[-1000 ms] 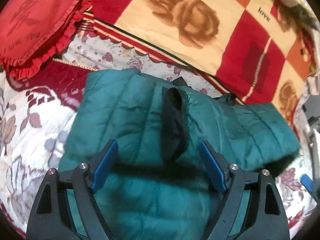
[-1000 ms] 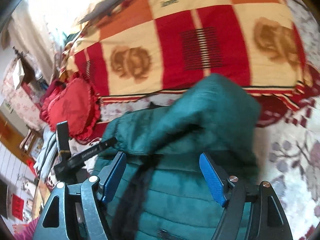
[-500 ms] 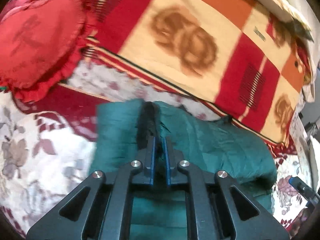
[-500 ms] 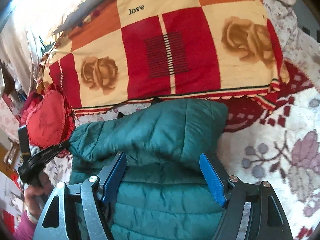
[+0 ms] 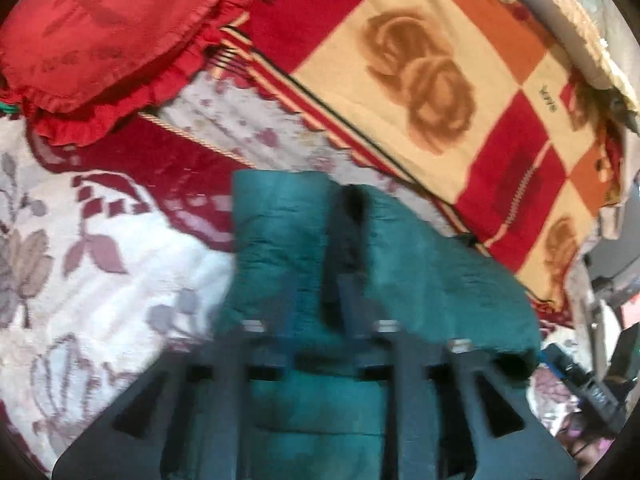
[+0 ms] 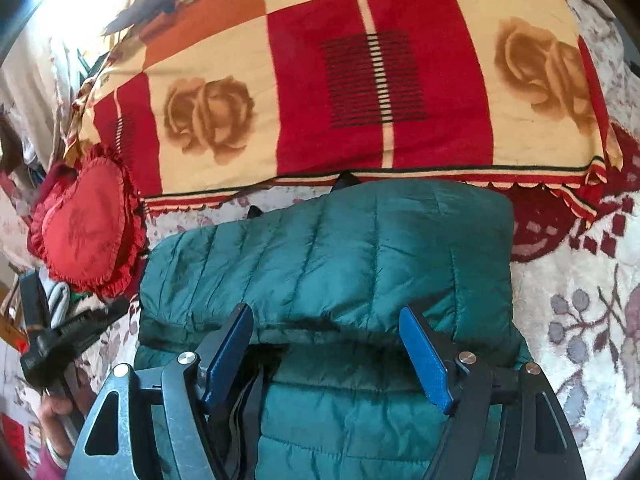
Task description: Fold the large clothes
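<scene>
The right tongs point(image 6: 326, 354) are held spread over the folded green jacket point(image 6: 360, 248) on the bed point(image 6: 580, 280). The left tongs point(image 5: 320, 292), blurred, have just been opening around its black collar point(image 5: 346, 236). Beyond, a rose-patterned blanket point(image 6: 360, 80) is spread.

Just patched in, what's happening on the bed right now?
A person with a hand-held gripper in each hand is folding a teal puffer jacket laid out on the floral bedspread. The jacket already lies doubled over. The left hand-held gripper has just been opening over the jacket's black-lined edge; that view is blurred, so contact is unclear. The right hand-held gripper is open above the fold, gripping nothing.
</scene>
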{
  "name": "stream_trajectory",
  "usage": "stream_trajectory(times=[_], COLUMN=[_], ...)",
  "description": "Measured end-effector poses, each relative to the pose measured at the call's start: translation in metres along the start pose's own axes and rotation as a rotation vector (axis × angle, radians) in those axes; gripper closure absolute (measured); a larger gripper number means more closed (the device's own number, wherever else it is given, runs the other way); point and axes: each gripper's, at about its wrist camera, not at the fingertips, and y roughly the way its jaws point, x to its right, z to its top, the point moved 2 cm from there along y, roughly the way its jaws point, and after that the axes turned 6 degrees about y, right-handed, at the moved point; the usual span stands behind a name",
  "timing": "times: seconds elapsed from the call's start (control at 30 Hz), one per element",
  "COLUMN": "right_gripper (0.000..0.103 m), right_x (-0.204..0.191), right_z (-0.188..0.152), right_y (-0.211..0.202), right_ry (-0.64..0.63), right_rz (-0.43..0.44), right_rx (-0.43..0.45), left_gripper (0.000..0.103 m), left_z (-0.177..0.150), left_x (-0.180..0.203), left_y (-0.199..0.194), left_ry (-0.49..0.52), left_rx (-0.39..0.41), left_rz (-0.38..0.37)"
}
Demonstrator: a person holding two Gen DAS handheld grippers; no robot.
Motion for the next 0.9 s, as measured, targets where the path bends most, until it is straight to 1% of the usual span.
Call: stream_trajectory(times=[0.03,0.07,0.13,0.17,0.2,0.27,0.33,0.4,0.43,0.47,0.53,0.6,0.67,0.7,0.8,0.9], right_gripper=[0.03,0.03,0.03,0.03,0.03,0.03,0.03,0.03,0.03,0.03,0.03,0.03,0.03,0.03,0.03,0.03], right_x=[0.0,-0.001,0.001,0.002,0.004,0.008,0.012,0.017,0.018,0.021,0.024,0.026,0.026,0.026,0.02,0.009], right_z=[-0.001,-0.002,-0.003,-0.004,-0.005,-0.005,-0.004,-0.002,-0.001,0.001,0.004,0.009,0.014,0.015,0.015,0.007], right_y=[-0.002,-0.004,-0.008,-0.011,-0.013,-0.018,-0.024,-0.03,-0.032,-0.035,-0.038,-0.04,-0.037,-0.033,-0.012,0.022], right_ry=[-0.002,-0.004,-0.007,-0.01,-0.012,-0.007,0.002,0.008,0.01,0.011,0.013,0.021,0.03,0.032,0.026,-0.033], right_rz=[0.007,0.01,0.011,0.012,0.01,0.007,0.005,0.0,-0.006,-0.014,-0.028,-0.045,-0.063,-0.068,-0.078,-0.107], right_rx=[-0.001,-0.002,-0.001,-0.002,-0.003,-0.001,0.007,0.022,0.029,0.036,0.048,0.067,0.077,0.076,0.047,-0.026], left_gripper=[0.033,0.026,0.026,0.026,0.026,0.026,0.027,0.057,0.081,0.084,0.088,0.089,0.089,0.089,0.089,0.089], left_z=[0.001,0.002,0.004,0.006,0.008,0.01,0.006,0.002,0.0,-0.002,-0.001,0.001,0.003,0.002,-0.006,-0.015], left_x=[0.005,0.009,0.016,0.021,0.023,0.028,0.031,0.038,0.043,0.045,0.047,0.045,0.034,0.028,0.009,0.0], left_y=[0.0,-0.001,0.0,0.007,0.013,0.035,0.047,0.053,0.054,0.049,0.034,0.015,0.002,0.0,0.011,0.024], left_ry=[-0.001,-0.005,-0.01,-0.009,-0.007,0.014,0.036,0.091,0.121,0.132,0.155,0.188,0.182,0.173,0.154,0.134], left_rx=[0.015,0.038,0.061,0.047,0.028,-0.052,-0.079,-0.084,-0.095,-0.087,-0.043,0.005,0.028,0.027,-0.014,-0.047], left_rz=[-0.004,-0.005,-0.008,-0.005,0.005,0.056,0.076,0.081,0.082,0.067,0.048,0.054,0.061,0.071,0.115,0.133])
